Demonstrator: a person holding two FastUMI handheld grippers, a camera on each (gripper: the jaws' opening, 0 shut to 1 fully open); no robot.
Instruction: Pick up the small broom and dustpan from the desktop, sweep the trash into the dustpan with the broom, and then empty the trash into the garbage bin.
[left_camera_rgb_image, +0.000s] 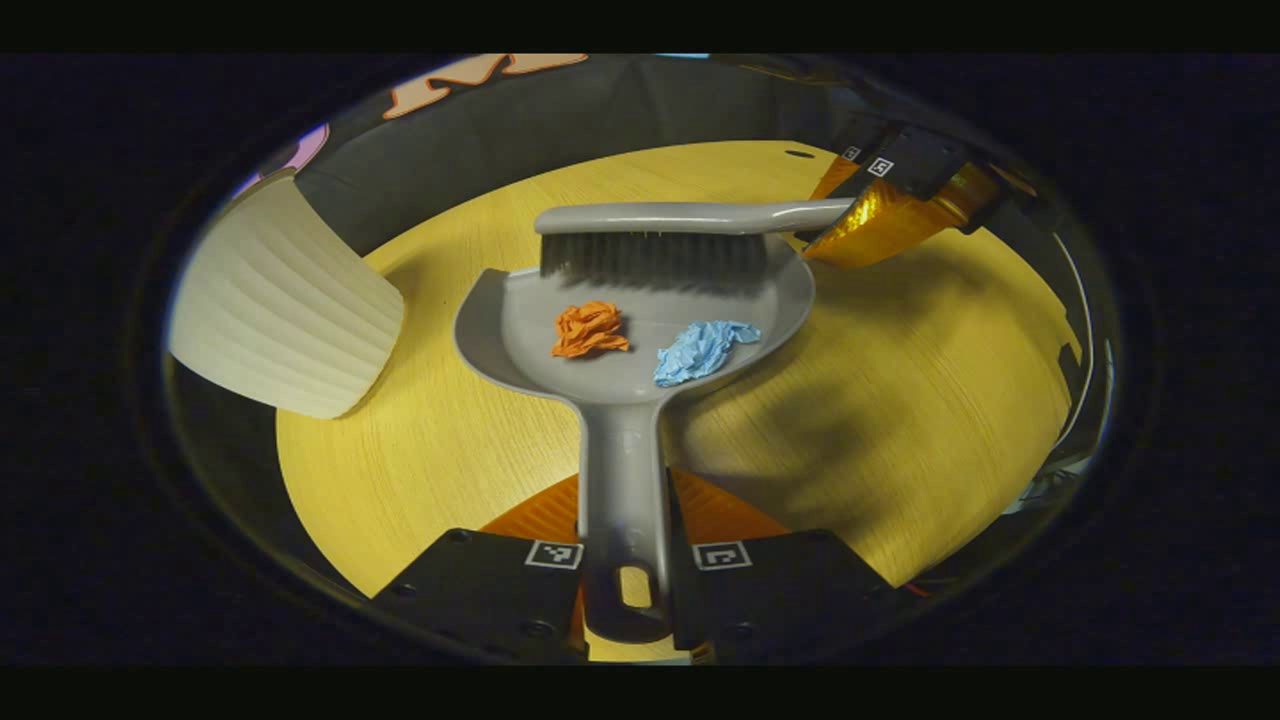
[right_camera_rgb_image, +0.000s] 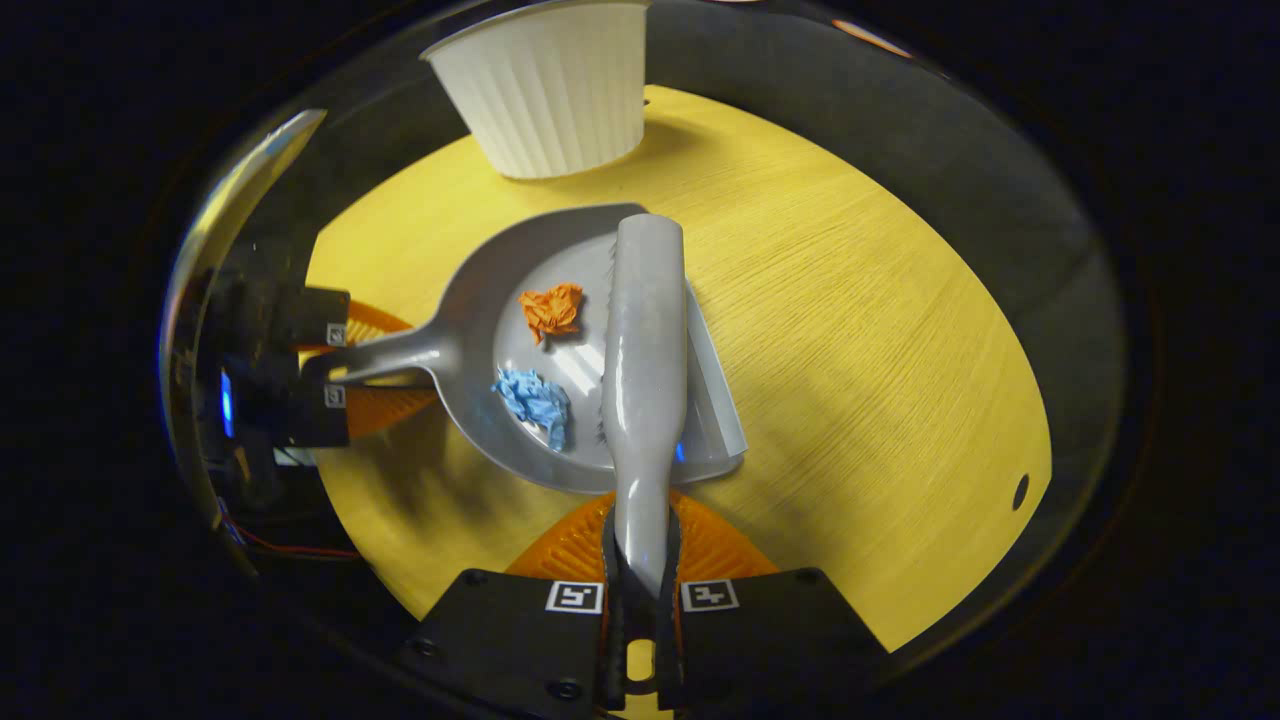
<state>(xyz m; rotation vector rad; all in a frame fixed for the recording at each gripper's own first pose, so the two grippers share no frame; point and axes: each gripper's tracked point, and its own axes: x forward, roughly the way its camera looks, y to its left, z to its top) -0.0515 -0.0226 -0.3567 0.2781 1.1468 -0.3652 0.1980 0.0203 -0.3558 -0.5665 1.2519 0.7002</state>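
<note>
The left gripper (left_camera_rgb_image: 622, 555) has its jaws clamped on the handle of the grey dustpan (left_camera_rgb_image: 640, 350), whose pan lies straight ahead of them on the yellow bench (left_camera_rgb_image: 900, 400). Inside it sit an orange paper wad (left_camera_rgb_image: 590, 329) and a blue paper wad (left_camera_rgb_image: 702, 350). The right gripper (right_camera_rgb_image: 640, 590) grips the broom (right_camera_rgb_image: 645, 370) by its handle, the brush head stretching forward from those jaws across the dustpan's mouth, and the ribbed white garbage bin (right_camera_rgb_image: 550, 90) stands beyond the broom's tip.
</note>
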